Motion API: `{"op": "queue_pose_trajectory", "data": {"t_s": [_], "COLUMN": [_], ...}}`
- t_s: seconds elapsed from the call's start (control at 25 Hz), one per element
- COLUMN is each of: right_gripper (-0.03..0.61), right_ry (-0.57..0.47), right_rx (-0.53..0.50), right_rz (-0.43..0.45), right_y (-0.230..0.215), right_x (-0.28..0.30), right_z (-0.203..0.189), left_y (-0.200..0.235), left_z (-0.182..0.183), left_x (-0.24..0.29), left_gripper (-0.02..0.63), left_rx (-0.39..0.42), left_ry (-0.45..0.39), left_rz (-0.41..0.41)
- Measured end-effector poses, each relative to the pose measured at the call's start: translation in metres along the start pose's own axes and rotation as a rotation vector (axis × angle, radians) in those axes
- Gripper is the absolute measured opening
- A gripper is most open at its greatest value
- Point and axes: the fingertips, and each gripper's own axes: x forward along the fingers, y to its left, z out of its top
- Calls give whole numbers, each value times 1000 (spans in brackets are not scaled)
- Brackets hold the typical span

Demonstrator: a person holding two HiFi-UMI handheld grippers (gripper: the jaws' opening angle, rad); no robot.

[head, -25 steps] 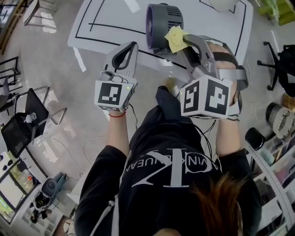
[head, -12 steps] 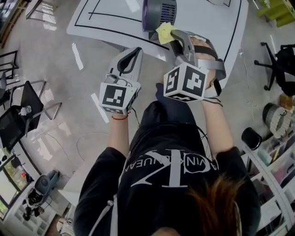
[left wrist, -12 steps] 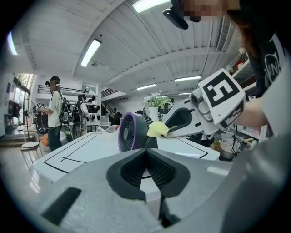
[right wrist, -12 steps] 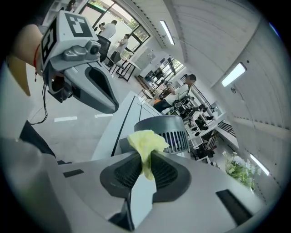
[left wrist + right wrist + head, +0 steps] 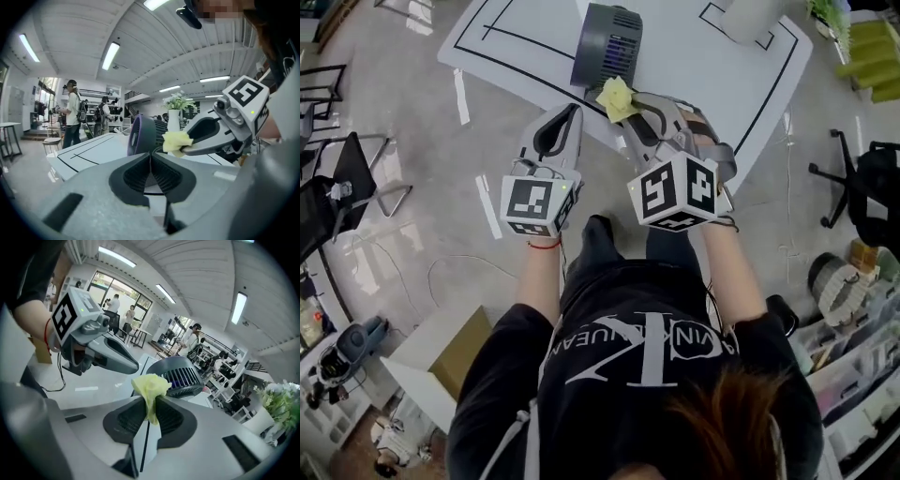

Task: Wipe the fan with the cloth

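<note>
A dark grey and purple fan [image 5: 607, 45] stands on the white table [image 5: 703, 66]; it also shows in the left gripper view [image 5: 140, 136] and the right gripper view [image 5: 182, 373]. My right gripper [image 5: 623, 103] is shut on a crumpled yellow cloth [image 5: 616, 97] [image 5: 149, 386] at the fan's near lower edge. Whether the cloth touches the fan I cannot tell. My left gripper [image 5: 572, 112] hangs just left of it over the table's near edge. Its jaws have just been opening a hair, but the pads [image 5: 161, 174] still meet with nothing between them.
Black lines mark the table. A white vase with flowers [image 5: 173, 119] stands behind the fan. A cardboard box [image 5: 459, 352] lies on the floor at lower left, chairs [image 5: 356, 187] at left, an office chair [image 5: 862, 187] at right. People stand far off [image 5: 72, 112].
The right gripper with the cloth has slid from the fan's right side to its near lower edge. The left gripper has moved in closer beside it.
</note>
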Motion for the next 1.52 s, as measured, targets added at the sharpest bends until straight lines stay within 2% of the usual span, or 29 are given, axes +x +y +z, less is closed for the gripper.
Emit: {"op": "queue_pose_trajectory", "data": {"t_s": [0.16, 0.28, 0.4, 0.72, 0.92, 1.12, 1.52], "right_gripper": [61, 61, 61, 61, 61, 61, 61], "right_ry": [-91, -148, -198, -294, -300, -288, -269], "right_rx": [12, -21, -42, -10, -39, -38, 18], "right_rz": [112, 146, 143, 87, 52, 63, 111], "right_y": [-17, -26, -39, -88, -109, -115, -100], "right_x": [-3, -6, -10, 10, 35, 60, 94], "right_z": [-17, -20, -19, -21, -24, -35, -47], "left_y": [2, -3, -8, -7, 0, 6, 4], "left_z": [5, 4, 2, -6, -18, -27, -45], "left_x": [19, 19, 20, 17, 19, 7, -15], "left_gripper": [20, 20, 20, 58, 57, 43, 41], "left_rx": [-28, -54, -54, -58, -62, -73, -99], "left_ry": [-46, -58, -48, -12, 25, 54, 76], "left_rz": [183, 273, 322, 490, 574, 660, 712]}}
